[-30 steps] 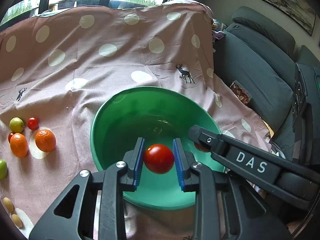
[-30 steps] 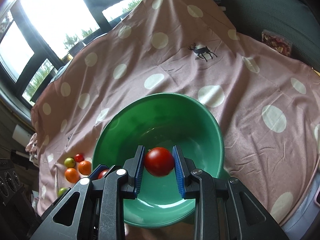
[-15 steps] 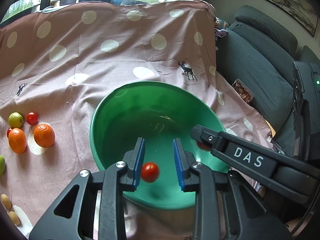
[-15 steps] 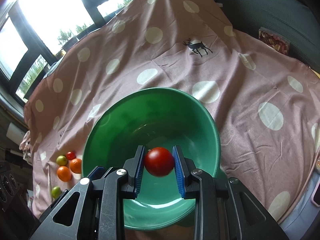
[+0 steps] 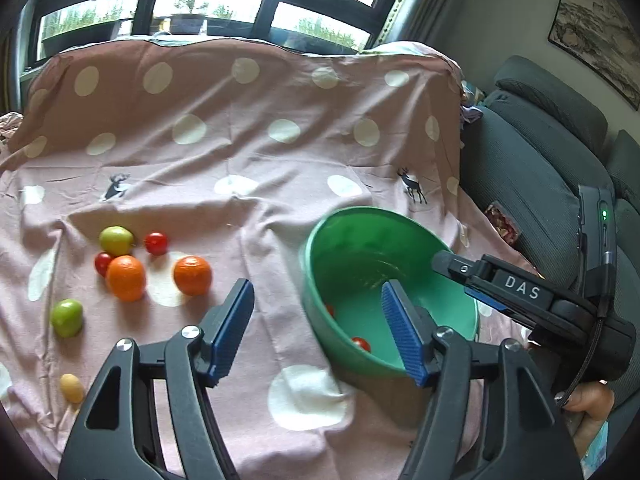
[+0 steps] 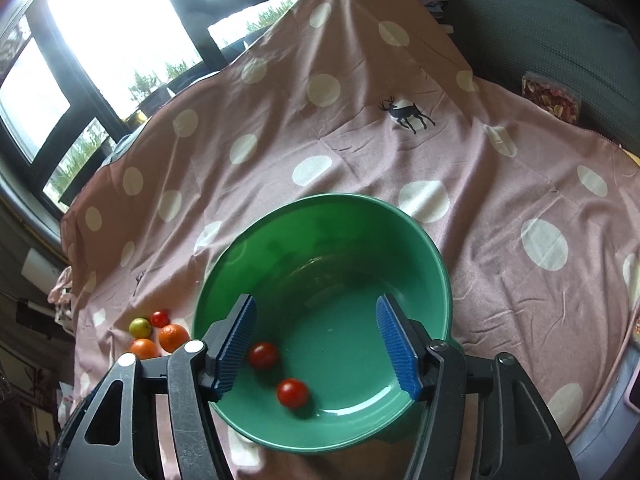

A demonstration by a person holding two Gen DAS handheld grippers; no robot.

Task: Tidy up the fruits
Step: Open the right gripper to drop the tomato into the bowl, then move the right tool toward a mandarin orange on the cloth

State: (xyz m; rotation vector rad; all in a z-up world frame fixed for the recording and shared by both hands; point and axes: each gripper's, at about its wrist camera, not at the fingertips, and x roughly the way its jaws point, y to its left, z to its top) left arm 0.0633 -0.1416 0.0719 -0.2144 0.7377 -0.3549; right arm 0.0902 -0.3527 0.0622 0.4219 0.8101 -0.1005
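A green bowl (image 6: 224,276) (image 5: 352,216) sits on the pink dotted cloth. Two red tomatoes (image 6: 293,392) (image 6: 263,355) lie inside it; one shows in the left wrist view (image 5: 361,344). My right gripper (image 6: 320,344) is open and empty over the bowl. My left gripper (image 5: 316,330) is open and empty, straddling the bowl's left rim. On the cloth to the left lie two oranges (image 5: 193,275) (image 5: 125,277), two small red tomatoes (image 5: 156,243) (image 5: 102,262), two green fruits (image 5: 116,239) (image 5: 67,317) and a small yellow fruit (image 5: 72,387).
The right gripper's black body (image 5: 520,292) reaches in from the right in the left wrist view. A grey sofa (image 5: 540,184) stands right of the table with a small packet (image 5: 502,224) on it. Windows run along the back. The cloth (image 5: 248,160) covers the table.
Both grippers opened and let go of their tomatoes, which now lie in the bowl. My left gripper swung left, bringing the loose fruits into fuller view.
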